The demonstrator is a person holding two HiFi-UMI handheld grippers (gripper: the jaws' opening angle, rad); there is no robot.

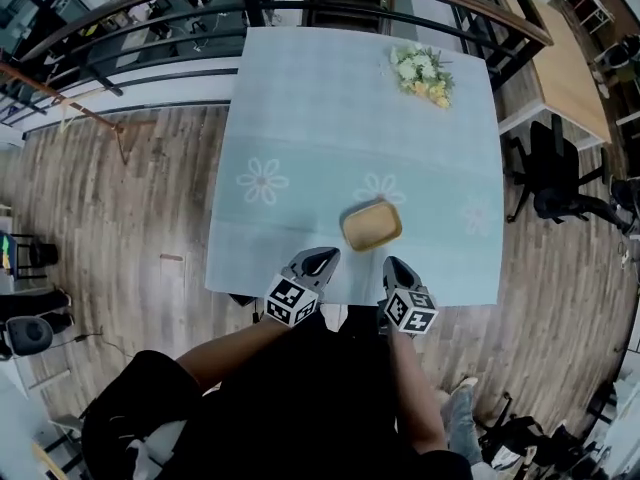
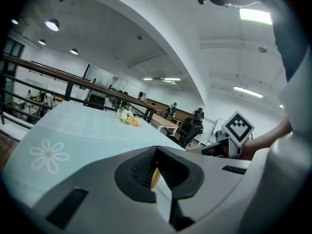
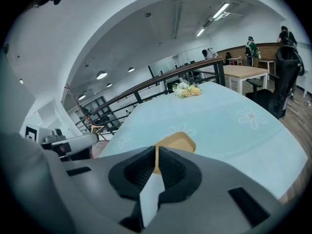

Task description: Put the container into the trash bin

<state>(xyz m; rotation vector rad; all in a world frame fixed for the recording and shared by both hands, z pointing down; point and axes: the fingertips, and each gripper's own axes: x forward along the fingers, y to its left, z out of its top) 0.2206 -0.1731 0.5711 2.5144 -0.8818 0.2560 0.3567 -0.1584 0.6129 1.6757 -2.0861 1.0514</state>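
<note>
Table (image 1: 300, 98), pale cloth: one container (image 1: 372, 225), empty; one flower bunch (image 1: 422, 74). Left gripper (image 1: 322, 258), right gripper (image 1: 394, 265): both clenched, nothing held.

Bright, even indoor light from long white ceiling strip lamps (image 2: 256, 15), one glaring; barely any shadow on the pale blue flower-print tablecloth (image 1: 330, 118). Fisheye bending, dark corners throughout; the left gripper (image 2: 156, 152) looks soft near its lens

Your rectangular desk (image 1: 350, 118), draped in pale blue-green with faint white daisy prints, stands on a wood-plank floor (image 1: 130, 198). Near the edge closest to you a tan shallow container (image 1: 372, 225) with rounded corners lies upright. Well apart from it, by the far right corner, lies a small bunch of white and yellow flowers (image 1: 422, 74).
</note>
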